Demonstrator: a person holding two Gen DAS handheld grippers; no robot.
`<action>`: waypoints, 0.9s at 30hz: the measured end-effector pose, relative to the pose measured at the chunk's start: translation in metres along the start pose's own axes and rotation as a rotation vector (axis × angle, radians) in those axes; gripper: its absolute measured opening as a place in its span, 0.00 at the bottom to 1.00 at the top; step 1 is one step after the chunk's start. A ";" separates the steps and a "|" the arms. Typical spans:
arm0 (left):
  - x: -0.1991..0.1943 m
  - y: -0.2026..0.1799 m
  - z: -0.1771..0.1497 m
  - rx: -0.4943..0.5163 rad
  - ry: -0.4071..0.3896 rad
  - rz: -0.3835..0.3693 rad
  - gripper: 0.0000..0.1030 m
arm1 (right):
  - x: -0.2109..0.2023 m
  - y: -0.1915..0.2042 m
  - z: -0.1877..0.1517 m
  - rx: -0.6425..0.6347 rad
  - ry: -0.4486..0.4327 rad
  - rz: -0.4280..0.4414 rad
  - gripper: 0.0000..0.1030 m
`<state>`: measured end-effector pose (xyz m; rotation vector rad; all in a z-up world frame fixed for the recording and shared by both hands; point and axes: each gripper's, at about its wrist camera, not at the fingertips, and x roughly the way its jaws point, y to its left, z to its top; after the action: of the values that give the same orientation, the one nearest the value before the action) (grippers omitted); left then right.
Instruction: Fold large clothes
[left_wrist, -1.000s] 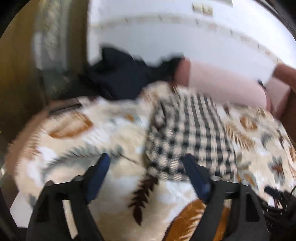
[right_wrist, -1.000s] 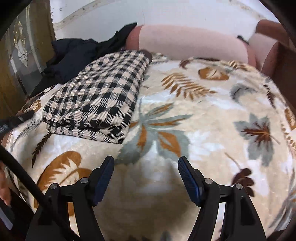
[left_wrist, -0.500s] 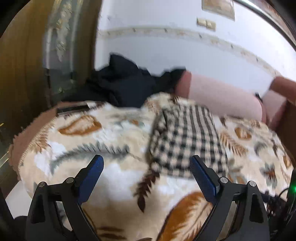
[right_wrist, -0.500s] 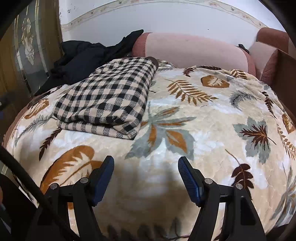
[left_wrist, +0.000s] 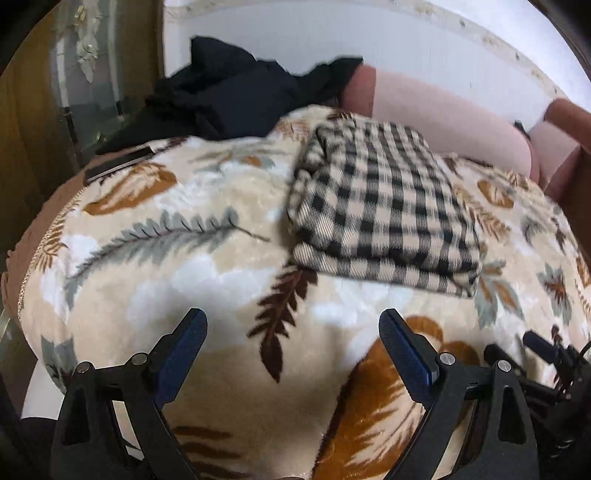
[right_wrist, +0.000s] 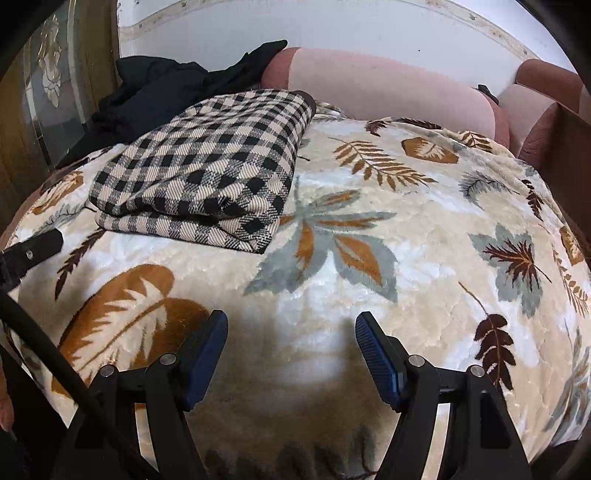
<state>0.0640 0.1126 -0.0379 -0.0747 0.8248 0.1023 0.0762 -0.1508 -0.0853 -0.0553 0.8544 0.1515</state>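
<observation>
One folded checked garment (left_wrist: 380, 206) on the blanket (left_wrist: 177, 266). Two grippers, left (left_wrist: 291, 332) and right (right_wrist: 291, 332), hover level above it, both released, empty.

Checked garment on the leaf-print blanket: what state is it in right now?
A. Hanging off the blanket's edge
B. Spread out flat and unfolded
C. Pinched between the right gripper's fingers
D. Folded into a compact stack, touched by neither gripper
D. The checked garment lies folded in layers on the leaf-print blanket, while the left gripper and right gripper are both open, short of it.
</observation>
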 end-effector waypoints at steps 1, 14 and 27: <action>0.003 -0.002 -0.001 0.012 0.011 0.001 0.91 | 0.002 0.000 0.000 0.003 0.006 -0.002 0.74; 0.036 -0.012 -0.014 0.076 0.130 0.035 0.91 | 0.008 -0.008 0.001 0.022 0.018 -0.001 0.75; 0.043 -0.013 -0.011 0.077 0.170 0.020 0.96 | 0.008 -0.009 0.002 0.026 0.017 -0.001 0.76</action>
<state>0.0862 0.1012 -0.0766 -0.0025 0.9983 0.0836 0.0845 -0.1581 -0.0903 -0.0324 0.8730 0.1391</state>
